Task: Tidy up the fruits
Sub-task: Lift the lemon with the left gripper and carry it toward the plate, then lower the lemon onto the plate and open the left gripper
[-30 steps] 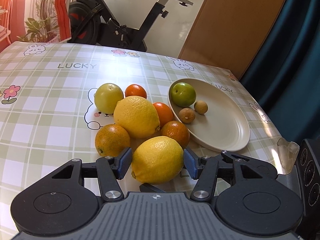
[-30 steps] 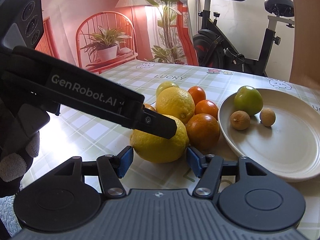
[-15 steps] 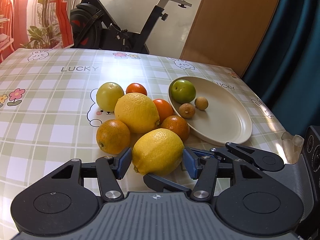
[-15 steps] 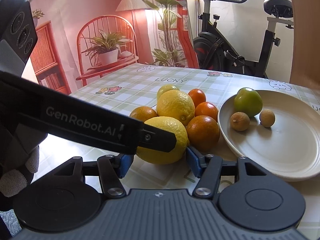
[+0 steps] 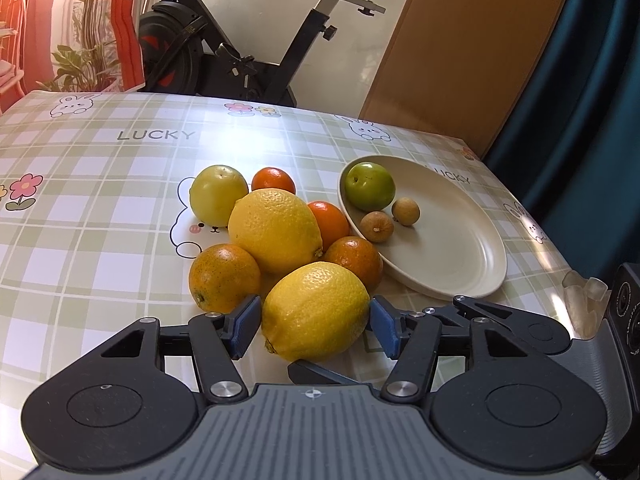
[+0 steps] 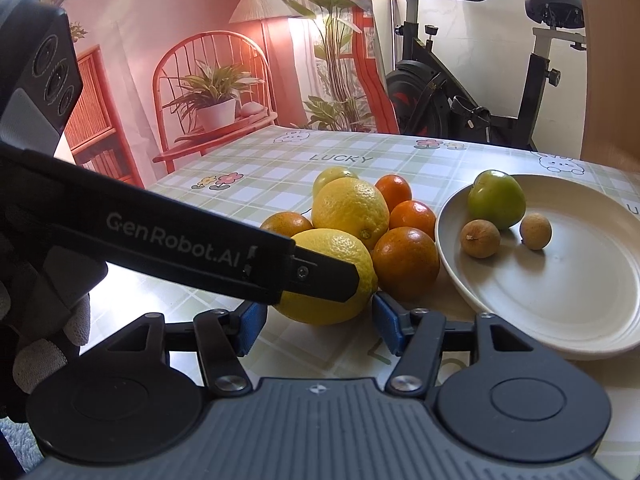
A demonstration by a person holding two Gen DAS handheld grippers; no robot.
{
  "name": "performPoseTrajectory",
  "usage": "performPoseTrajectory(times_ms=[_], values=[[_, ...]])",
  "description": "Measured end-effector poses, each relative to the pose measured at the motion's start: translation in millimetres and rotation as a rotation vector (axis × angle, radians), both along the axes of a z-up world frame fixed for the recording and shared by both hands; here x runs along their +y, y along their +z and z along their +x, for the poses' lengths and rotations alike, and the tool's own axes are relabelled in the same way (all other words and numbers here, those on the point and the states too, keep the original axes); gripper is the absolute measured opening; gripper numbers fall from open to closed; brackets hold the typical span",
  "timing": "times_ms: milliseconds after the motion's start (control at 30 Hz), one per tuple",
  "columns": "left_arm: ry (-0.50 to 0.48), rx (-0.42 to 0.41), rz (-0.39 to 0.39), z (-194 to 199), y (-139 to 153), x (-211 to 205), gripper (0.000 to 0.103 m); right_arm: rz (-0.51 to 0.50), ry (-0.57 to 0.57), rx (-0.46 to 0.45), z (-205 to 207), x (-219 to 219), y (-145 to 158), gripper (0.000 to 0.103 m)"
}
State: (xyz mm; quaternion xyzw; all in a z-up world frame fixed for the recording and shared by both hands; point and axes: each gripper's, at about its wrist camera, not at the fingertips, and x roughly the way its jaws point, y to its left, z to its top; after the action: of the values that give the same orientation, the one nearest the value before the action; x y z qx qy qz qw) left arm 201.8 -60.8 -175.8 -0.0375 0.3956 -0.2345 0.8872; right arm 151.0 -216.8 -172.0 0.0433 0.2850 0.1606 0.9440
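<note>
My left gripper (image 5: 314, 326) is shut on a yellow lemon (image 5: 316, 311), held just above the table; it also shows in the right wrist view (image 6: 332, 276) with the left finger (image 6: 320, 276) across it. My right gripper (image 6: 318, 326) is open and empty, right below the lemon. A second lemon (image 5: 274, 230), several oranges (image 5: 224, 276) and a yellow-green fruit (image 5: 218, 196) lie in a pile. The cream plate (image 5: 460, 264) holds a green fruit (image 5: 370, 186) and two small brown fruits (image 5: 377, 227).
The checked tablecloth (image 5: 80, 240) covers the table, whose right edge is near the plate. An exercise bike (image 5: 240, 52) and a brown board (image 5: 460, 48) stand behind the table. A red chair with a potted plant (image 6: 212, 100) is at the far left.
My left gripper has lifted the near lemon slightly off the table. My right gripper has moved in under it, staying open.
</note>
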Motion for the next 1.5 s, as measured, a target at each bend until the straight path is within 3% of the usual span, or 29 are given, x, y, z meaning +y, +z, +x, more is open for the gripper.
performPoseTrajectory(times_ms=[167,400,633,900,1300,1333,1367,1400,1500], values=[[0.004,-0.015,-0.010,1.6,-2.6,0.1,0.063,0.002,-0.005,0.010,1.9,-0.3,-0.7,0.061],[-0.024,-0.052,0.058,-8.2,0.9,-8.4,0.063,0.007,0.003,0.031,6.9,-0.8,-1.8,0.061],[-0.050,-0.121,0.077,-20.2,16.1,-11.4,0.062,0.015,0.004,-0.048,-8.4,-2.2,1.4,0.061],[-0.140,-0.212,0.127,-21.9,34.3,-38.3,0.061,0.056,-0.084,-0.126,-23.1,-16.7,13.1,0.059],[-0.288,-0.133,0.051,33.5,33.3,-114.7,0.054,0.063,-0.330,-0.172,-14.1,-83.6,32.5,0.058],[-0.314,-0.114,0.024,38.7,30.3,-123.5,0.046,0.055,-0.342,-0.169,-12.4,-88.6,32.2,0.056],[-0.321,-0.123,0.031,40.2,27.9,-131.0,0.047,0.055,-0.342,-0.169,-10.5,-94.4,32.0,0.046],[-0.316,-0.122,0.053,44.3,25.0,-139.4,0.048,0.043,-0.354,-0.166,-8.6,-97.9,31.5,0.045],[-0.297,-0.095,0.045,58.6,19.7,-150.9,0.047,0.048,-0.378,-0.155,-1.7,-110.3,28.6,0.053]])
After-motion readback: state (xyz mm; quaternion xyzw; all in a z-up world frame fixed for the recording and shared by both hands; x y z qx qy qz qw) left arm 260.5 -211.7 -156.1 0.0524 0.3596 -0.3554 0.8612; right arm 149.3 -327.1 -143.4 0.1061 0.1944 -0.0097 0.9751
